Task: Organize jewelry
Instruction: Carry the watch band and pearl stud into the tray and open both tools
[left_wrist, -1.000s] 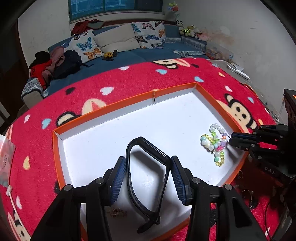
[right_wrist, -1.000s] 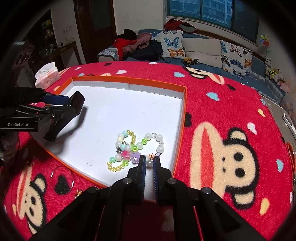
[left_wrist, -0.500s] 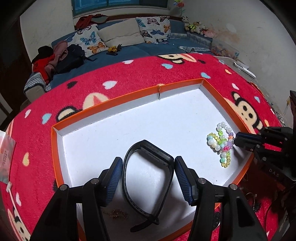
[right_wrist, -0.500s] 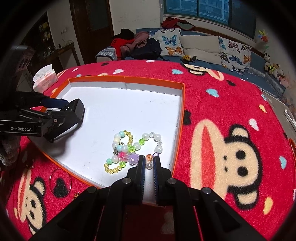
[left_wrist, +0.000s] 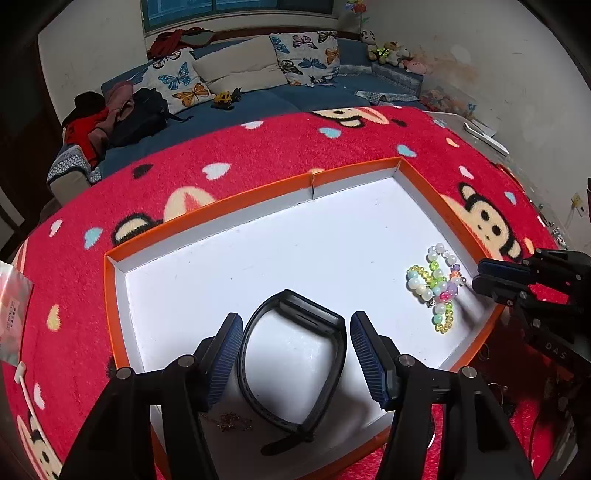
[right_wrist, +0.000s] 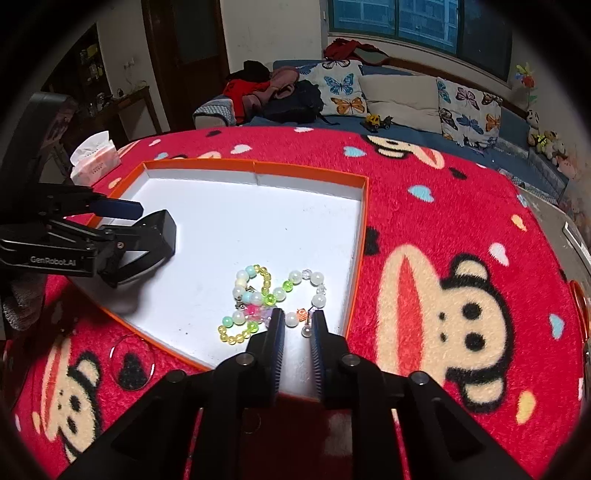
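Observation:
A black wristband lies on the white floor of the orange-rimmed tray. My left gripper is open, its pads either side of the band and not touching it. A tangle of coloured bead bracelets lies near the tray's right wall; it also shows in the left wrist view. My right gripper is slightly open, its tips at the beads' near edge with a white bead between them. The left gripper shows in the right wrist view.
The tray sits on a red monkey-print cloth. A thin chain lies in the tray's near corner. A hoop ring lies on the cloth outside the tray. A tissue pack stands at the far left. A sofa lies beyond.
My right gripper has opened a little at the beads. The left gripper has drawn back slightly from the wristband, staying open.

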